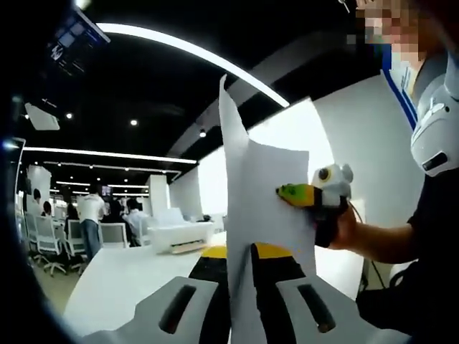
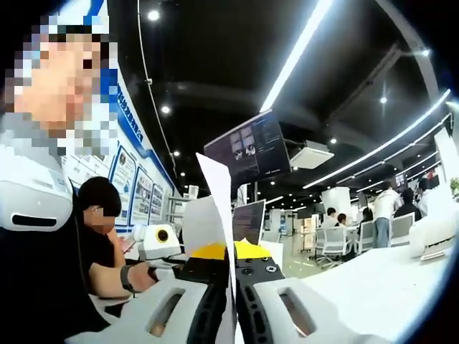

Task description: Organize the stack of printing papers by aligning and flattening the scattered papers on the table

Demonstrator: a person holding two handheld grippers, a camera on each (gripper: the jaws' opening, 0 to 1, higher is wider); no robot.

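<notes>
The papers [image 1: 269,208] are thin, matt white paper, smooth. The left claw [image 1: 240,287] looks like matt plastic, grey-white with black and yellow parts. The table [image 1: 122,276] is smooth white.

papers [image 1: 269,208] white | left tool [image 1: 240,290] black, yellow tips | table [image 1: 122,279] white

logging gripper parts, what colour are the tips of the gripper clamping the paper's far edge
Green-yellow tips on the right gripper, pinching the white paper; it shows best in the left gripper view.
</notes>
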